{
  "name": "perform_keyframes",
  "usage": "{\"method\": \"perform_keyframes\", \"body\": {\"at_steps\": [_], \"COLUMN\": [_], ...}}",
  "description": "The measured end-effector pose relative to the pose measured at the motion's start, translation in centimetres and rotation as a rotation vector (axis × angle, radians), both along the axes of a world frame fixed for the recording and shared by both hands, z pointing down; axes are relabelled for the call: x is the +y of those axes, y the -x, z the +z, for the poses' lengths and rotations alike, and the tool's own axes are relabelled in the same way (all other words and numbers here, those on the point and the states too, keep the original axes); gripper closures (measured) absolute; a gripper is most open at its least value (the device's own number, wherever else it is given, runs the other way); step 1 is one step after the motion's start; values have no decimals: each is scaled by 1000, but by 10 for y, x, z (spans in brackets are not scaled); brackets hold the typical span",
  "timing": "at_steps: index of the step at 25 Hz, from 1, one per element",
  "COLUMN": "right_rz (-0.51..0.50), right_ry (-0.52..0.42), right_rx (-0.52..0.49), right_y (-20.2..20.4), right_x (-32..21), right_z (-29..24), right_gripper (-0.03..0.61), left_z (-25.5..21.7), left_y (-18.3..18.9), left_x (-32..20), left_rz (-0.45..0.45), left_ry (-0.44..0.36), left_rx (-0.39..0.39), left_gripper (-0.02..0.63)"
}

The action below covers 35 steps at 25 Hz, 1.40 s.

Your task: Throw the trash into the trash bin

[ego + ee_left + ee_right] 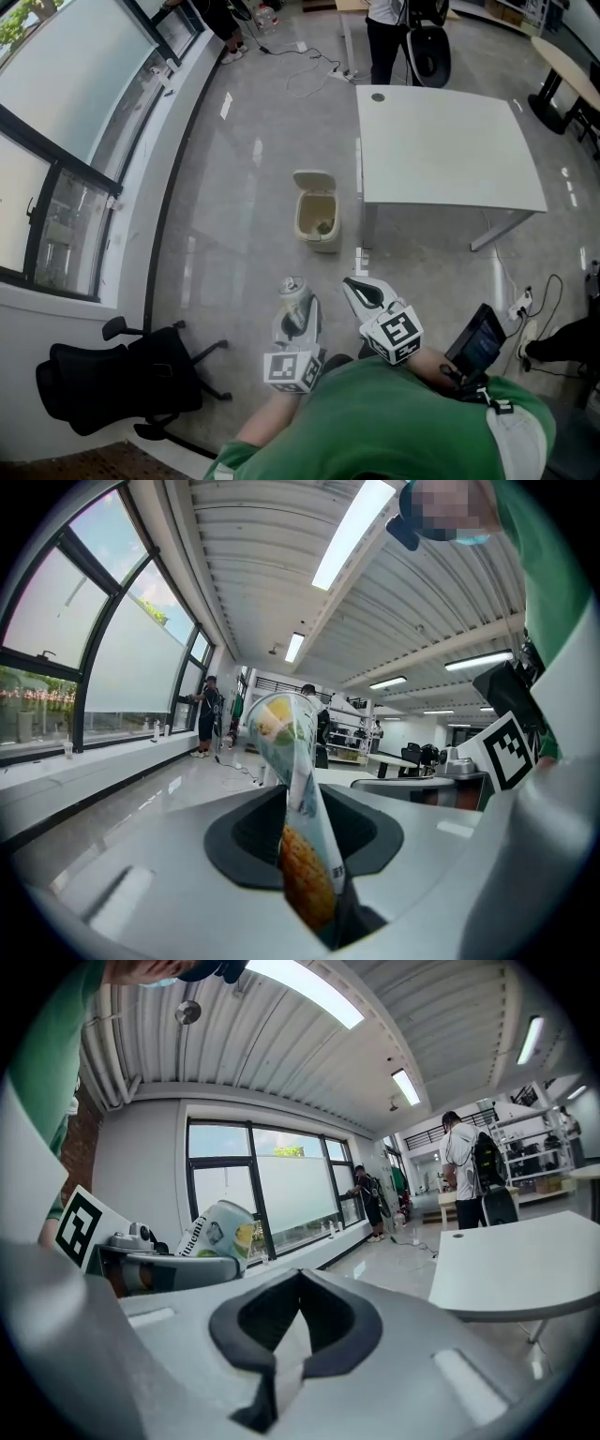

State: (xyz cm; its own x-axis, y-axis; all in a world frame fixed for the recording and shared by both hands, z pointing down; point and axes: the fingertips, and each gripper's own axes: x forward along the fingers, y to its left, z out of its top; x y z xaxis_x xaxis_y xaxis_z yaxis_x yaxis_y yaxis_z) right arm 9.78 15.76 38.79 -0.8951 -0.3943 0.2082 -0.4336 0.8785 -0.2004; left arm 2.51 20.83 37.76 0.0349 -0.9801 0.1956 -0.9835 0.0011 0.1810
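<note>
From the head view, my left gripper and my right gripper are side by side, low in the picture, both pointing up the frame over the grey floor. My left jaws grasp a snack bag, which stands up out of them. Ahead of both, and well apart from them, the cream trash bin stands on the floor with its lid tipped up and back. Something small lies inside it, too small to make out. The bin sits just beside the near left corner of a white surface. A black office chair is off to the left, by the window wall.

In the left gripper view, my jaws are clenched on the lower end of the snack bag. Its yellow print sits down in the dark notch and its crumpled top rises above the jaw tips, leaning a little left. My right gripper's marker cube shows at the right edge.

In the right gripper view, my jaws are drawn nearly together on a thin pale scrap, paper by the look of it, which fills the narrow slit between the dark pads. To the left, the snack bag shows in my other jaws. To the right, the white surface reaches in, with people standing far off near the windows.
</note>
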Motion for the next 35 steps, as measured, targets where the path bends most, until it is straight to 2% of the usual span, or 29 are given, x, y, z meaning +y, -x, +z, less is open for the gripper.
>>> {"method": "perform_keyframes", "body": {"at_steps": [10,17,23,35], "right_rz": [-54,-43,28,139], "right_ry": [30,46,37,7], "right_rx": [-5,0,34,98], "right_y": [5,22,43,124], "right_x": [-61,-86,-122,-172], "right_z": [11,19,24,15], "right_gripper": [575,575,575,575], "left_z": [3,9,14,16], "left_y": [-1,21,49,139], "left_x": [-55,-83,-120,-180], "left_rz": [-42,-42,11,108], "left_ry": [33,37,23,17], "left_rx": [-32,-29,-2,61], "left_gripper": [506,506,506,508]}}
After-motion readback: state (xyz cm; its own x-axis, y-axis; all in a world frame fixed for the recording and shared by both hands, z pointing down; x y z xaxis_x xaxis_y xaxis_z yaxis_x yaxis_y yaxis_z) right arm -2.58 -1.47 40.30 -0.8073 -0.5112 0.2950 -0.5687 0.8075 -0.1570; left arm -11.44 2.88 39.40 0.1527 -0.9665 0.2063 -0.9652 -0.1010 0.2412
